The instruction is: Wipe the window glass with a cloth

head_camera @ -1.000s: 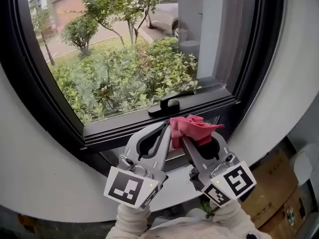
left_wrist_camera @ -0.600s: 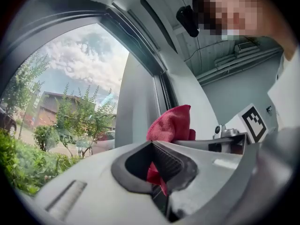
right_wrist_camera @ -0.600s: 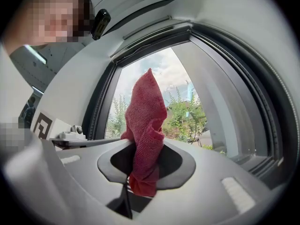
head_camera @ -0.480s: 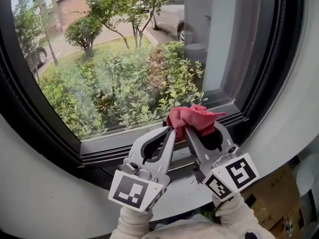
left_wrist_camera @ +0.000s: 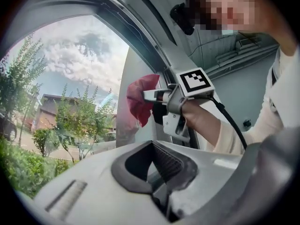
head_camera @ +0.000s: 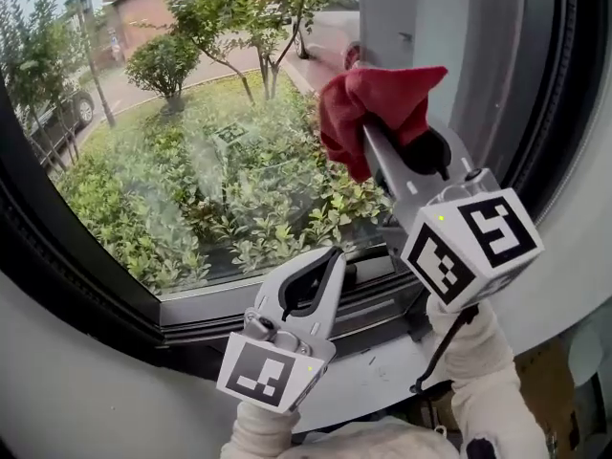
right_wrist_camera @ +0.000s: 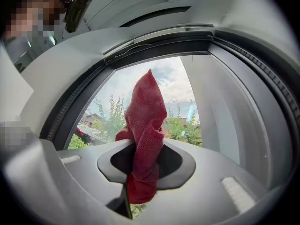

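Note:
A red cloth [head_camera: 378, 103] is pinched in my right gripper [head_camera: 368, 127], which is shut on it and raised high at the right side of the window glass [head_camera: 191, 142]. In the right gripper view the cloth [right_wrist_camera: 145, 125] stands up out of the jaws of the right gripper [right_wrist_camera: 140, 172], with the glass [right_wrist_camera: 183, 102] just beyond. My left gripper [head_camera: 333, 254] sits lower, near the bottom frame, shut and holding nothing. The left gripper view looks up past the left gripper [left_wrist_camera: 161, 182] to the right gripper [left_wrist_camera: 157, 96] and the cloth [left_wrist_camera: 140, 100] by the pane.
A dark window frame [head_camera: 96, 295] rings the glass, with a white curved wall [head_camera: 57, 381] around it and a pale sill [head_camera: 382, 376] below. Shrubs, trees and a parked car lie outside. A cardboard box [head_camera: 540, 366] shows at the lower right.
My right gripper has risen with the red cloth from sill level to the upper right of the glass. The left gripper has stayed low by the bottom frame.

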`<state>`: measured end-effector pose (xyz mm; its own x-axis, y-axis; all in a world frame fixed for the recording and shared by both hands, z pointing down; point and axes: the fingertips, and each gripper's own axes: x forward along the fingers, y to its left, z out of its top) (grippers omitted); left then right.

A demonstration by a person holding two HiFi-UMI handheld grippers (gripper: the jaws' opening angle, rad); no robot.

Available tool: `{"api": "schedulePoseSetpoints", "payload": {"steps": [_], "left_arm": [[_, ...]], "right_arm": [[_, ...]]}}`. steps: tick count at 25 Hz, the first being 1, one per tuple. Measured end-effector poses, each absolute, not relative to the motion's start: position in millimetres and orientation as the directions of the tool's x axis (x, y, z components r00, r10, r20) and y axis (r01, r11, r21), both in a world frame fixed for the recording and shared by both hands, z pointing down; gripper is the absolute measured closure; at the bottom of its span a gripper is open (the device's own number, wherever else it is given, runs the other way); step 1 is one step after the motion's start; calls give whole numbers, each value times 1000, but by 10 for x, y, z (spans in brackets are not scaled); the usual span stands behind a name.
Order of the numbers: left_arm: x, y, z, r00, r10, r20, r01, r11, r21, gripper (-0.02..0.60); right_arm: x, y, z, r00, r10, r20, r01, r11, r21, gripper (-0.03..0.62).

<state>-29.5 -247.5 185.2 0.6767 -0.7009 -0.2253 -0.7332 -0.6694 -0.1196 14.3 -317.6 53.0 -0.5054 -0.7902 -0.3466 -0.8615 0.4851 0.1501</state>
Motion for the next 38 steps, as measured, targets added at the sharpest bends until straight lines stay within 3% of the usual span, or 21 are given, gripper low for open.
{"api": "schedulePoseSetpoints", "payload": {"steps": [16, 31, 38], "left_arm": [[-312, -2678, 1964, 660, -716, -227, -747, -658, -98, 581], [491, -2815, 1847, 686, -693, -219, -726, -669, -157, 581], [757, -2886, 1824, 700, -683, -210, -713, -681, -163, 581]], "right_arm": [[211, -3296, 565, -468, -781, -413, -883, 411, 225, 476], [1545, -3626, 517, -368, -840, -399, -930, 329, 164, 471], [1842, -3683, 487, -357, -838, -413, -934, 328, 141, 470]]}}
